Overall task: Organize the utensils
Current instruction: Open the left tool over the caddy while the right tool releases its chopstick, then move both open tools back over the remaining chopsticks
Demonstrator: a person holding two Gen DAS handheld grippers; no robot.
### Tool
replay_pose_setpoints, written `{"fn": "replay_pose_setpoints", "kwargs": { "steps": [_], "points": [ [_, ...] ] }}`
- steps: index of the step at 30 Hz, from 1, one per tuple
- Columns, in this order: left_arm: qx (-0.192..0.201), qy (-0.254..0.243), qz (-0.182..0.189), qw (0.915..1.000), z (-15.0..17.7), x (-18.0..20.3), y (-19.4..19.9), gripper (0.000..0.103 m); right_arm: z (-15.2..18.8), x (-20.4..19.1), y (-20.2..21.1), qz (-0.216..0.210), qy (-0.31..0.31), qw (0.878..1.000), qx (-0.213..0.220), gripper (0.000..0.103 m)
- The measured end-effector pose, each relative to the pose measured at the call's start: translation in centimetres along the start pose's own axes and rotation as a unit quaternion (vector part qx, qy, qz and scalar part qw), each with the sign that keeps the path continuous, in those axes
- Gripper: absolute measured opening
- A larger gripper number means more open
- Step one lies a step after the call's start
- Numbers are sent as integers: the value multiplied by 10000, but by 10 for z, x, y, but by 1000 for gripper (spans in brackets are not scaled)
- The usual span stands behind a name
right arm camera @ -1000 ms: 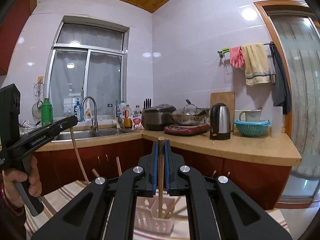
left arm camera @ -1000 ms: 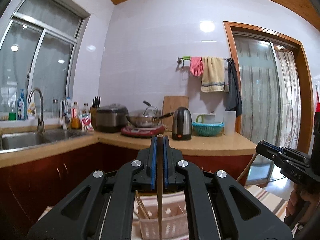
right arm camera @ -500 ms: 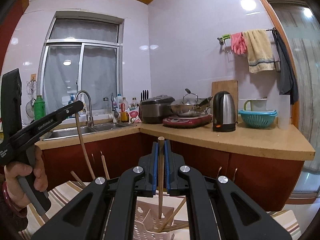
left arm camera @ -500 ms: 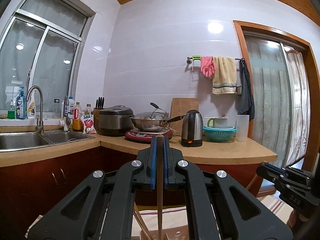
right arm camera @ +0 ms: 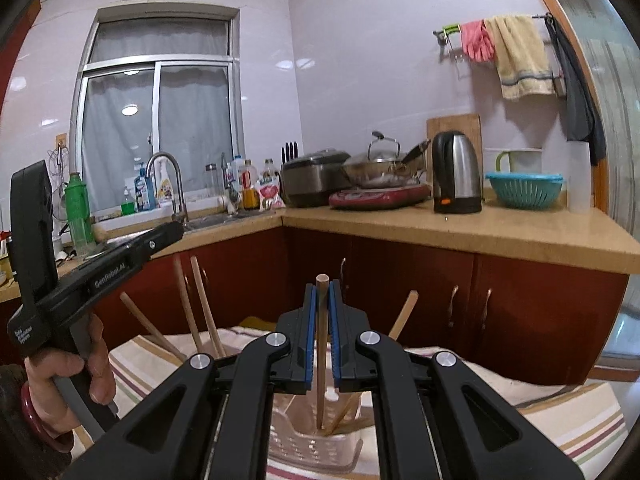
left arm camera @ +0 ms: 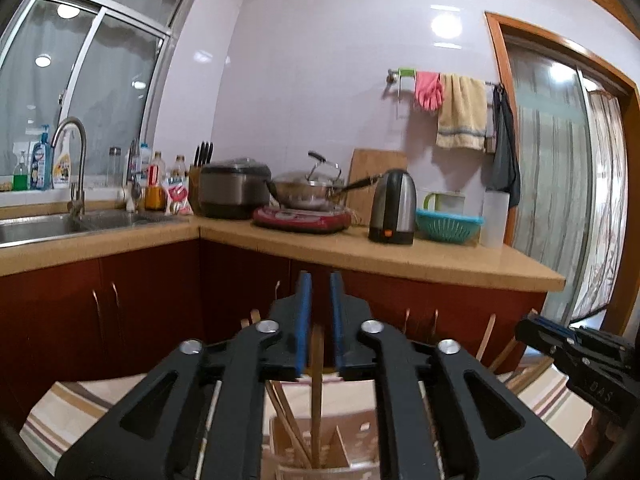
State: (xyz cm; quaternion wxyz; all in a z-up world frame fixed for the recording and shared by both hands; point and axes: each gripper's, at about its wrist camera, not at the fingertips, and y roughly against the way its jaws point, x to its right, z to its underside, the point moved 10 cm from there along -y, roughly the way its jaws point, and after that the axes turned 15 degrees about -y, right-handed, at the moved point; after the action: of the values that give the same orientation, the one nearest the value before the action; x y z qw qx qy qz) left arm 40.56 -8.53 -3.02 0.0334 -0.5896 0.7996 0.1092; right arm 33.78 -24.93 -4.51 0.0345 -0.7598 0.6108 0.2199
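Observation:
My left gripper (left arm camera: 319, 280) is open above a white slotted utensil holder (left arm camera: 352, 446); a wooden chopstick (left arm camera: 316, 392) stands loose in the holder below the blue pads, with other chopsticks beside it. My right gripper (right arm camera: 322, 285) is shut on an upright wooden chopstick (right arm camera: 321, 344) whose lower end is inside the clear utensil holder (right arm camera: 312, 446). Several chopsticks (right arm camera: 202, 308) lean in the holder. The left gripper (right arm camera: 100, 272) shows at the left of the right wrist view, the right gripper (left arm camera: 580, 352) at the right of the left wrist view.
The holder stands on a striped cloth (right arm camera: 560, 428). Behind are red cabinets (right arm camera: 400, 280) and a counter (right arm camera: 460, 228) with a kettle (right arm camera: 456, 172), wok, rice cooker, teal basket and sink (left arm camera: 48, 224).
My left gripper has opened and let go of its chopstick, which dropped into the holder. Both views tilted down toward the holder. My right gripper still holds its chopstick.

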Motion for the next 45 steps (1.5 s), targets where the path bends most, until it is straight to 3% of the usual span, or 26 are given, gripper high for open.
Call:
{"fn": "replay_pose_setpoints", "kwargs": {
  "steps": [2, 4, 6, 8, 11, 16, 25, 31, 38, 45],
  "points": [
    [-67, 1, 2, 10000, 8, 1, 2, 34, 5, 2, 0, 42, -15, 10000, -50, 7],
    [-110, 35, 36, 9999, 12, 1, 5, 39, 6, 2, 4, 80, -30, 10000, -36, 7],
    [-139, 65, 22, 9999, 14, 0, 8, 54, 7, 3, 6, 103, -43, 9999, -48, 10],
    [-120, 152, 7, 9998, 15, -2, 15, 63, 7, 3, 10, 140, -68, 9999, -32, 28],
    [-150, 184, -33, 9997, 16, -2, 27, 71, 8, 3, 21, 222, -62, 9997, 17, 39],
    [-261, -2, -140, 9996, 26, 6, 56, 74, 21, 1, 43, 383, -48, 9993, -4, 48],
    [-662, -332, -319, 9967, 81, 21, 125, 78, 108, -10, 92, 523, -106, 9970, -555, 50],
    [-1091, -247, -430, 9928, 128, 18, 168, 78, 169, -15, 117, 601, -107, 9938, -934, 50],
    [-1540, -88, -624, 9861, 178, 12, 209, 78, 217, -20, 134, 580, -189, 9904, -1243, 50],
    [-1730, 2, -782, 9818, 201, 0, 235, 78, 255, -40, 130, 440, 11, 9866, -1572, 50]
  ]
}}
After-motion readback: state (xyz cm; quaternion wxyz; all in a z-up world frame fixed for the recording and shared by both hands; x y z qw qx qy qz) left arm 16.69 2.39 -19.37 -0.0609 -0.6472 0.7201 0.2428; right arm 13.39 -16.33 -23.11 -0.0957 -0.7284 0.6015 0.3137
